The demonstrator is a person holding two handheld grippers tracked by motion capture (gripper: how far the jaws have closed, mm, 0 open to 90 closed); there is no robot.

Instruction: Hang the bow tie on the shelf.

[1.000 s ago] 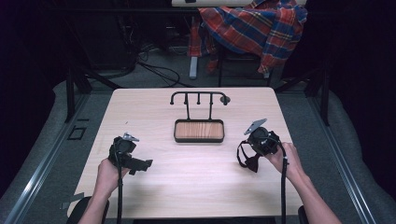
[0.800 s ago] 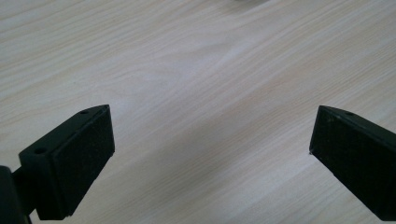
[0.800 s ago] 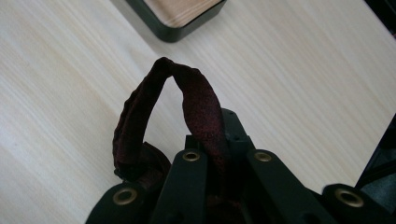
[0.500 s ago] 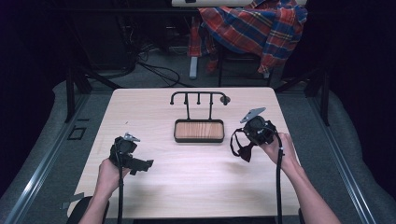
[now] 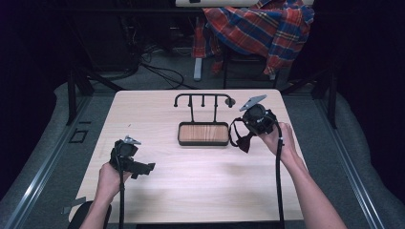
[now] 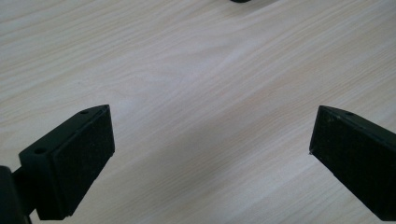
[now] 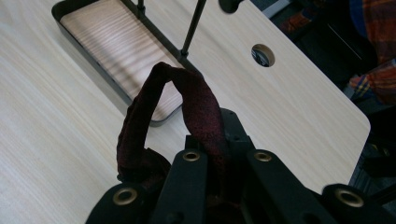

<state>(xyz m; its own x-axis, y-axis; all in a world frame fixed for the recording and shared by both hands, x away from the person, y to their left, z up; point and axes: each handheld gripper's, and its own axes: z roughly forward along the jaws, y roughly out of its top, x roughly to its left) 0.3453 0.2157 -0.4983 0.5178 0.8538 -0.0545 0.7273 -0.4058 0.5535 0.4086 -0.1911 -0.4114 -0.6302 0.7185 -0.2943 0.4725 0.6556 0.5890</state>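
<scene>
Jaws of right gripper (image 5: 242, 138), nearer rack (image 5: 203, 100), clamping bow tie (image 5: 244, 141).

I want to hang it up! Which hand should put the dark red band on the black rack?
Right. The right gripper is shut on the dark red fabric band, close beside the black metal hook rack. The left gripper hangs open over bare table, farther away.
</scene>
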